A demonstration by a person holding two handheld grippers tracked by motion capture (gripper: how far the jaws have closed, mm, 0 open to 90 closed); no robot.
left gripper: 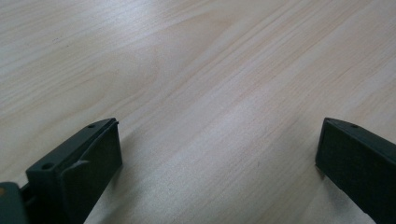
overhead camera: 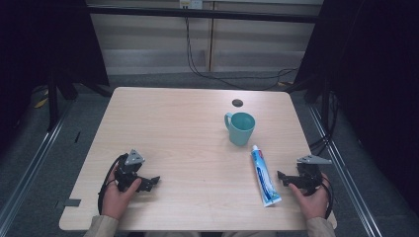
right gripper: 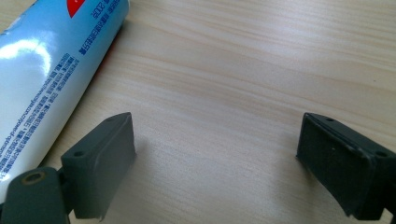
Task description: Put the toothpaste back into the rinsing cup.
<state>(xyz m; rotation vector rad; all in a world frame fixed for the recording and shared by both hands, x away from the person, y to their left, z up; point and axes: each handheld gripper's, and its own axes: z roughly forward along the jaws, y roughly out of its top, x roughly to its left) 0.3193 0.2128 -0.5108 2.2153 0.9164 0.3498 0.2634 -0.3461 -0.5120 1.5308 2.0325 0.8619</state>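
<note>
While both of the person's hands rest low at the near edge of the table (overhead camera: 188, 103), each gripper stands with its jaws spread wide and nothing between them. The left gripper (overhead camera: 150, 181) lies at the near left of the wooden top, held in the left hand (overhead camera: 117, 193), its jaws pointing toward the middle of the table; in the left gripper view the two black jaws rise at either side with bare wood grain between them, gripping and touching nothing. The right gripper (overhead camera: 282, 177) sits at the near right in the right hand (overhead camera: 312, 196), its jaws pointing left toward the toothpaste tube (overhead camera: 264, 177). In the right gripper view the jaws are likewise released and wide apart, bare wood between them, and the toothpaste tube (right gripper: 51, 70) lies just beside the left-hand jaw, outside the gap; whether it touches that jaw I cannot tell. The tube lies flat on the table, its white cap end pointing away from the person and its crimped end near the table's front edge. Farther back, just beyond the cap, stands a teal mug (overhead camera: 241, 128), upright, its handle turned left. Behind the mug is a small dark round hole (overhead camera: 237, 102) in the tabletop.
</note>
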